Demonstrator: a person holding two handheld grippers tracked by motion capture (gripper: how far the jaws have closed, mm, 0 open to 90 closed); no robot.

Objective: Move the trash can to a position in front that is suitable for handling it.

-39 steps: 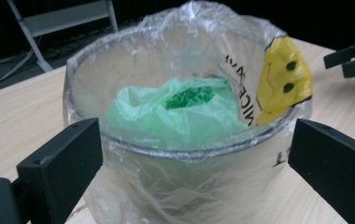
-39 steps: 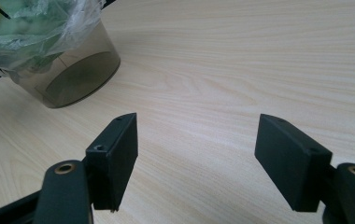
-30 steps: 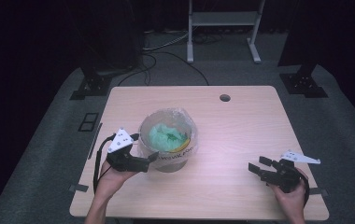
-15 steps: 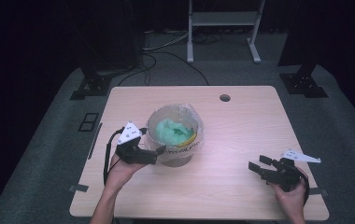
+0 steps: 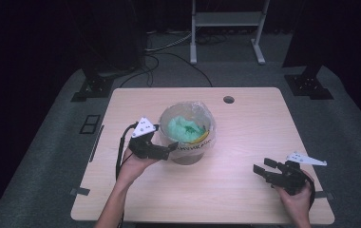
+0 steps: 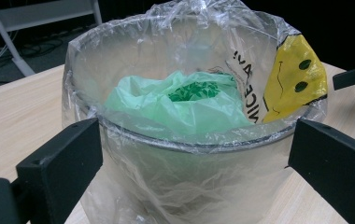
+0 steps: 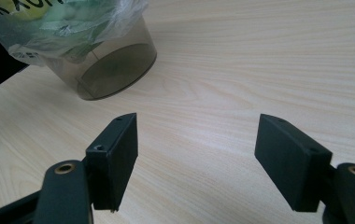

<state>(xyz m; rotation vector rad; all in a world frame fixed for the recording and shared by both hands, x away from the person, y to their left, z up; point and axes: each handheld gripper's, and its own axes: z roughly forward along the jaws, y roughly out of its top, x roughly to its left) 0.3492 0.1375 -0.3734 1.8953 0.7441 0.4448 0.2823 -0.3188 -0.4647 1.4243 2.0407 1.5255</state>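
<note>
- Since a second ago, the left hand-held gripper [image 5: 169,150] has moved right and nearer, up against the small bin [image 5: 186,132], and the bin has shifted slightly right on the table [image 5: 245,190].
- Left hand-held gripper: its jaws are spread to either side of the bin's near wall, just below the rim; I cannot tell whether they touch it.
- Small bin, mid-table: a translucent grey tub lined with a clear plastic bag [image 6: 175,37] bearing a yellow smiley print, with a crumpled green bag [image 6: 175,105] inside.
- Handling, as I judge it: the bin looks light and stiff, the liner thin, slippery and easily torn. The best hold is probably on the rim or wall, pinching film against plastic.
- Right hand-held gripper [image 5: 264,170]: jaws spread, empty, low over the near right table, well apart from the bin.
</note>
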